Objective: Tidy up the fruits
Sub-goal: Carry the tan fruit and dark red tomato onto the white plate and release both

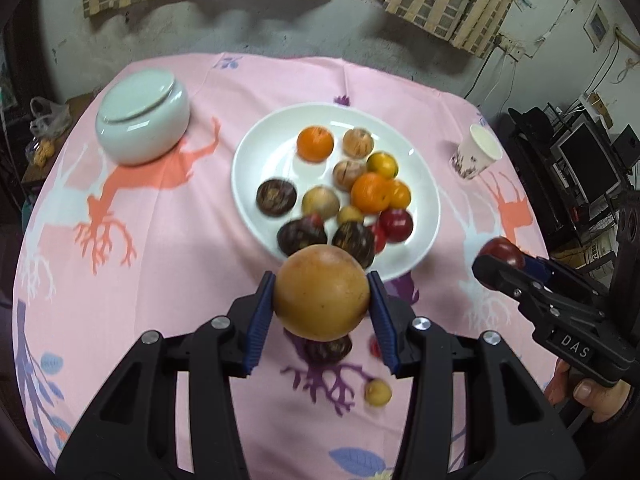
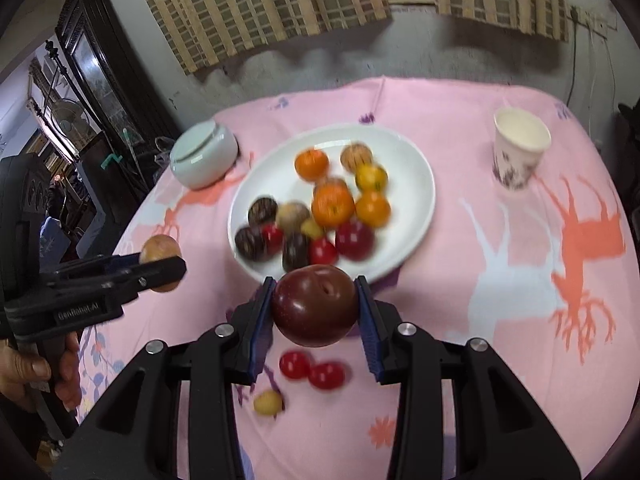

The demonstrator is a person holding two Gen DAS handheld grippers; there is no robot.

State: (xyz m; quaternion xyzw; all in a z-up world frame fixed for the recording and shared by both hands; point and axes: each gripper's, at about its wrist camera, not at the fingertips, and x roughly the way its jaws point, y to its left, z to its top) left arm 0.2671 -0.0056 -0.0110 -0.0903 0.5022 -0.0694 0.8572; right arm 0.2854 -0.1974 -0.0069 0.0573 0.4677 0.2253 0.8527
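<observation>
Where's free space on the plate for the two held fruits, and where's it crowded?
The white plate is bare along its far-left arc, between the rim, the orange and the dark fruit. Its near-right half is packed. On the cloth, open room lies between plate and paper cup. Loose cherry tomatoes and a small yellow fruit crowd the near edge.

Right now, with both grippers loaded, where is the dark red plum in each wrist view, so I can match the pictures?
Left wrist view: the dark red plum sits at the right edge, pinched in the right gripper.
Right wrist view: the plum is bottom centre, between the gripper's blue pads, just below the white plate.
Shared landmark: the paper cup right of the plate.
</observation>
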